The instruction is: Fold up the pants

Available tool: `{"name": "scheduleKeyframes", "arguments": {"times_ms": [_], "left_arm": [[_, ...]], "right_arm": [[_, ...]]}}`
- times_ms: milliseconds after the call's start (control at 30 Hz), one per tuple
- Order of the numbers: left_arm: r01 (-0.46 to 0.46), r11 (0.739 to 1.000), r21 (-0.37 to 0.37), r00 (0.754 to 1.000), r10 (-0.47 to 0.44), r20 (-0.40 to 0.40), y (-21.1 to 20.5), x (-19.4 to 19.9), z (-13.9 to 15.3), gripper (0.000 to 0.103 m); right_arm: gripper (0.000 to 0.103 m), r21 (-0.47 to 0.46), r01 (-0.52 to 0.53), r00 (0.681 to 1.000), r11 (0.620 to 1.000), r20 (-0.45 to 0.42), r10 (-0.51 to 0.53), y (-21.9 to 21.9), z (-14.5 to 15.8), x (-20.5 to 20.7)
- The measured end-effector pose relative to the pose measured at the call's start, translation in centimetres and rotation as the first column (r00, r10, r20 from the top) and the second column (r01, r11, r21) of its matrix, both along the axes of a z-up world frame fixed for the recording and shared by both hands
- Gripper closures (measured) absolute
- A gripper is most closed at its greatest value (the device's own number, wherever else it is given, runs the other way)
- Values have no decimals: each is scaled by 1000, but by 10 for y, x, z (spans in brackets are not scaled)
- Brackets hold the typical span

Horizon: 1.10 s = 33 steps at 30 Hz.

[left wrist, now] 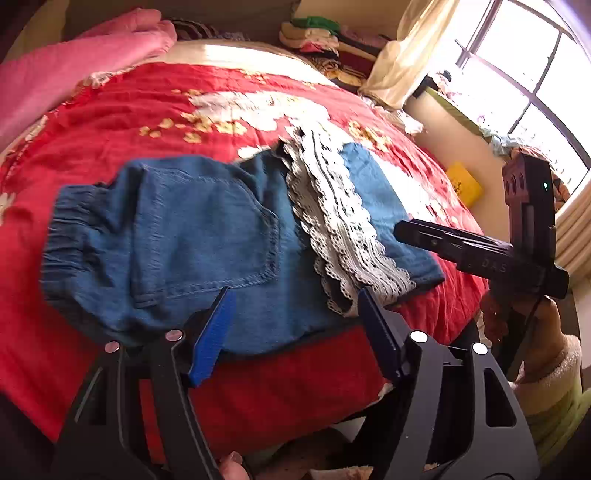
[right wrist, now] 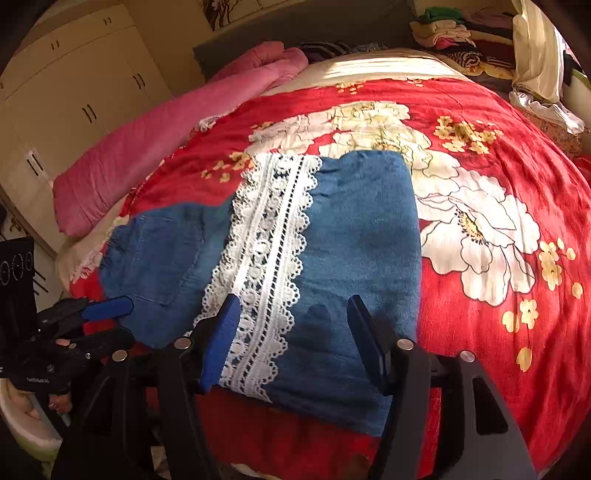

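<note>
Blue denim pants (left wrist: 192, 236) with a white lace trim (left wrist: 343, 229) lie folded over on the red flowered bedspread (left wrist: 147, 107). The waistband is at the left, the folded leg end at the right (right wrist: 362, 229), and the lace band (right wrist: 269, 258) runs across the middle. My left gripper (left wrist: 295, 306) is open and empty, above the near edge of the pants by the back pocket. My right gripper (right wrist: 291, 314) is open and empty, over the near edge by the lace. Each gripper shows in the other's view: the right (left wrist: 480, 251), the left (right wrist: 107, 308).
A pink rolled blanket (right wrist: 166, 125) lies along the far left of the bed. Stacked clothes (right wrist: 454, 33) sit beyond the bed's head. A cupboard (right wrist: 66, 81) stands at the left, a window (left wrist: 524, 74) and a yellow box (left wrist: 463, 184) at the right.
</note>
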<state>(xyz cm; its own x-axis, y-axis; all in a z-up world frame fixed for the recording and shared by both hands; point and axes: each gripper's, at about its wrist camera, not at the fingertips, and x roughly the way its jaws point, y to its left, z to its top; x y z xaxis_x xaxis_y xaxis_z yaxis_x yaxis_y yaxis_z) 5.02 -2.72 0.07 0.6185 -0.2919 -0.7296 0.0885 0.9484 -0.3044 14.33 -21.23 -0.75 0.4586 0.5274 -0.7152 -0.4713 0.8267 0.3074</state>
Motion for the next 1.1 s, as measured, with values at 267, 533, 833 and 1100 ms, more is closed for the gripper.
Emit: {"name": "scheduleKeyframes", "arguments": {"times_ms": [267,533,833,1100], "left_arm": [[-207,978,27,975,204,85,71,-27,27,24],[-293,956,-21,956,293,8,116,-40,0,18],[-270,958,-93,963,268,-38,115,-27,-25,18],[-252,963,-96,967,249,-49,111,-12,-39,24]], "right_arm": [[28,31,-109,989,994,103,105,48,40,-14],[20,28,-222,970,975,108,218,111,57,-5],[18,-50,-325,946,944,-29,324,196,37,23],[18,-71,-369,921,927,-157,355,254,11,42]]}}
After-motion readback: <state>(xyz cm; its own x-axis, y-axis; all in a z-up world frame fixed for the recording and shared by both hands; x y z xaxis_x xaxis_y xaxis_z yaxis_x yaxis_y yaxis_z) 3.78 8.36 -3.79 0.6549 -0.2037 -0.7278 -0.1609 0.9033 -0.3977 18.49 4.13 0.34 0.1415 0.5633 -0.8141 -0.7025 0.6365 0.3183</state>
